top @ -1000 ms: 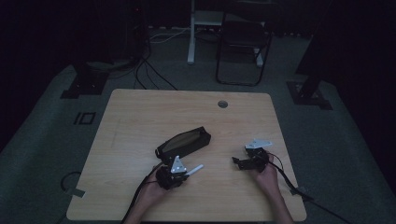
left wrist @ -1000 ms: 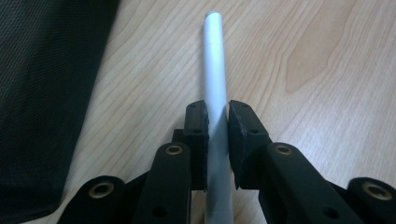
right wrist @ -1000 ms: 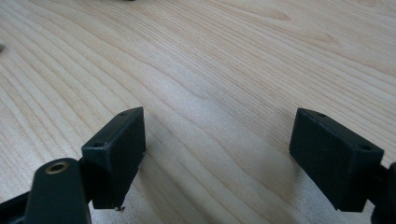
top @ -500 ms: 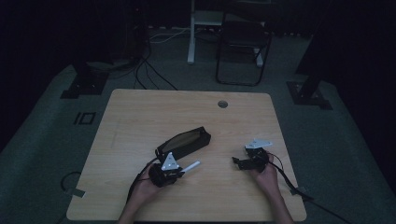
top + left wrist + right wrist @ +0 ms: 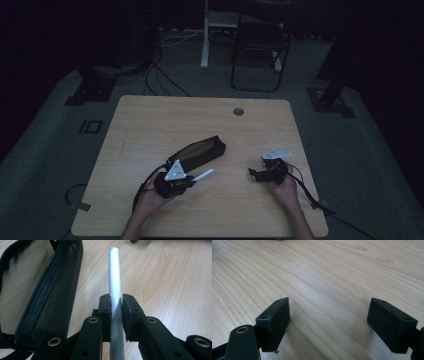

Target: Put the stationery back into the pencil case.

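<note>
My left gripper is shut on a silver pen, which sticks out ahead between the jaws. From above, the left gripper holds the pen just off the near end of a black mesh pencil case whose zip is open. The case lies to the left in the left gripper view. My right gripper stands open over bare wood, nothing between its jaws. In the high view the right gripper rests at the table's right front.
The wooden table has a round cable hole near its far edge. A chair and stand bases sit on the dark floor beyond. Cables trail from both grippers toward the near edge.
The left gripper with the pen has drawn slightly back toward the person and left. The right gripper has stayed in place.
</note>
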### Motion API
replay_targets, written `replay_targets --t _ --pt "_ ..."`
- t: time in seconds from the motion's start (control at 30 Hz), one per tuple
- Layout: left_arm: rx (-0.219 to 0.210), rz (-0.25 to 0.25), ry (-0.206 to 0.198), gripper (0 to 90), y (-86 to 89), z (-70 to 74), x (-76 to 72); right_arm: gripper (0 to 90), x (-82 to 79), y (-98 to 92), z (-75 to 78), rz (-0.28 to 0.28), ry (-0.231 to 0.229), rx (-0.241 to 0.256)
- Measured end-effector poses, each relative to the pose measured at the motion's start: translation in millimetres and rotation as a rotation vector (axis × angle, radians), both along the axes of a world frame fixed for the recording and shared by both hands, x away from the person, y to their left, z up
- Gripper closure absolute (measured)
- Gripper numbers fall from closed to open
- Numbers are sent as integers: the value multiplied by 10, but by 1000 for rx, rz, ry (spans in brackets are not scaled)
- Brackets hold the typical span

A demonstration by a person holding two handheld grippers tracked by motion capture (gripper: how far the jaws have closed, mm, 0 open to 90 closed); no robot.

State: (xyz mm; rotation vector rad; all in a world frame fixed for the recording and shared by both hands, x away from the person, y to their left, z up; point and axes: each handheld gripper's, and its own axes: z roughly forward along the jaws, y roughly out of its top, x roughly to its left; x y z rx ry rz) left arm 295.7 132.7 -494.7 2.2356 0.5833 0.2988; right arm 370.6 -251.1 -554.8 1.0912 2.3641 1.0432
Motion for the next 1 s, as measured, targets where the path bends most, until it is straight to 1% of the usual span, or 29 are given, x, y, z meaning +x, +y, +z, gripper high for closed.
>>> replay_targets --t 0.27,0.4,0.7,0.8,0.87,1.0 --pt "-8 -16 -4 787 18 55 4 186 0 1 0 0 0 1" --pt "-34 -22 2 786 39 92 3 186 0 0 0 0 1 0" --pt "-29 -41 -15 786 55 185 -33 185 0 0 0 0 0 0" --pt "-31 -47 -17 786 60 218 -41 185 0 0 0 0 0 0" --pt "-41 -55 -22 787 73 263 -53 186 0 0 0 0 0 1" --pt "-39 -61 -27 786 93 311 -66 185 0 0 0 0 0 0"
